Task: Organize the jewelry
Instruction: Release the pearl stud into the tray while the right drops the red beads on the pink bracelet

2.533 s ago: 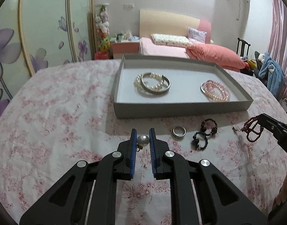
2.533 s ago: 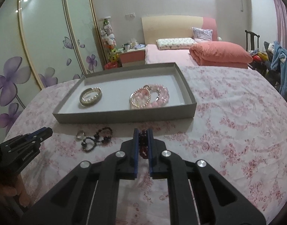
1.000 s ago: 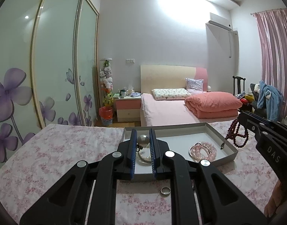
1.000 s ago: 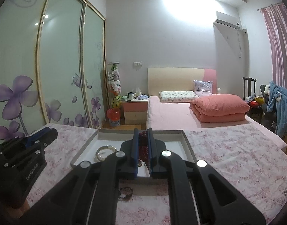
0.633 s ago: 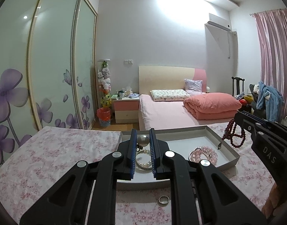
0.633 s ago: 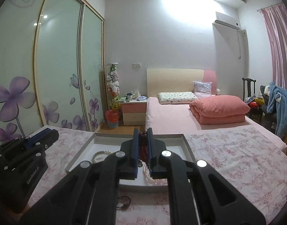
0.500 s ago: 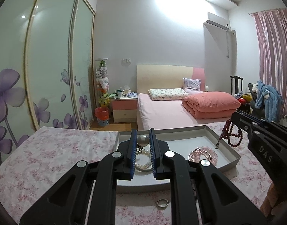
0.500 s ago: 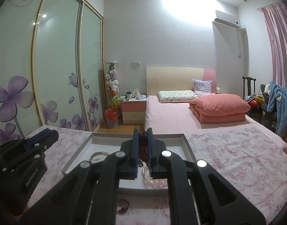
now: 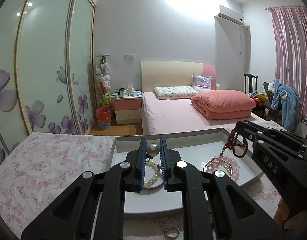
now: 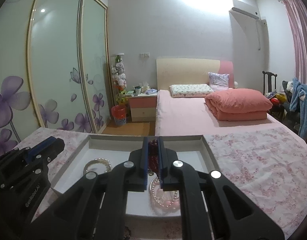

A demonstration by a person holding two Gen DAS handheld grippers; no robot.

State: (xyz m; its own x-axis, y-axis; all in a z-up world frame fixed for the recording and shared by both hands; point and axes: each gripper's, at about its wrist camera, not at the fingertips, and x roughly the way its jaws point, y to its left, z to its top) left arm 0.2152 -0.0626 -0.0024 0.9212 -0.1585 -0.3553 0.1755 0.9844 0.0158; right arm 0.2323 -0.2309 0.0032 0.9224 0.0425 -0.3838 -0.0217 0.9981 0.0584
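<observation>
My left gripper [image 9: 153,146] is shut on a pearl earring [image 9: 152,149] and hovers over the left part of the grey tray [image 9: 253,177]. Under it in the tray lies a white pearl bracelet [image 9: 152,177]. My right gripper [image 10: 153,150] is shut on a dark red bead bracelet [image 10: 152,160], which dangles [image 9: 236,146] above the pink bead bracelets [image 9: 225,165] on the tray's right side. Those pink bracelets [image 10: 165,199] show below the right jaws, and the pearl bracelet [image 10: 97,165] lies to their left. The other gripper body [image 10: 23,172] shows at the left edge of the right wrist view.
The tray [image 10: 210,154] rests on a table with a pink floral cloth [image 9: 43,164]. A silver ring [image 9: 172,232] lies on the cloth in front of the tray. Beyond the table are a bed [image 9: 183,112], a nightstand [image 9: 128,108] and sliding wardrobe doors [image 9: 43,70].
Both grippers have lifted their pieces from the cloth and moved forward over the tray, sinking slightly. The tray now sits closer and lower in both views; grips are unchanged.
</observation>
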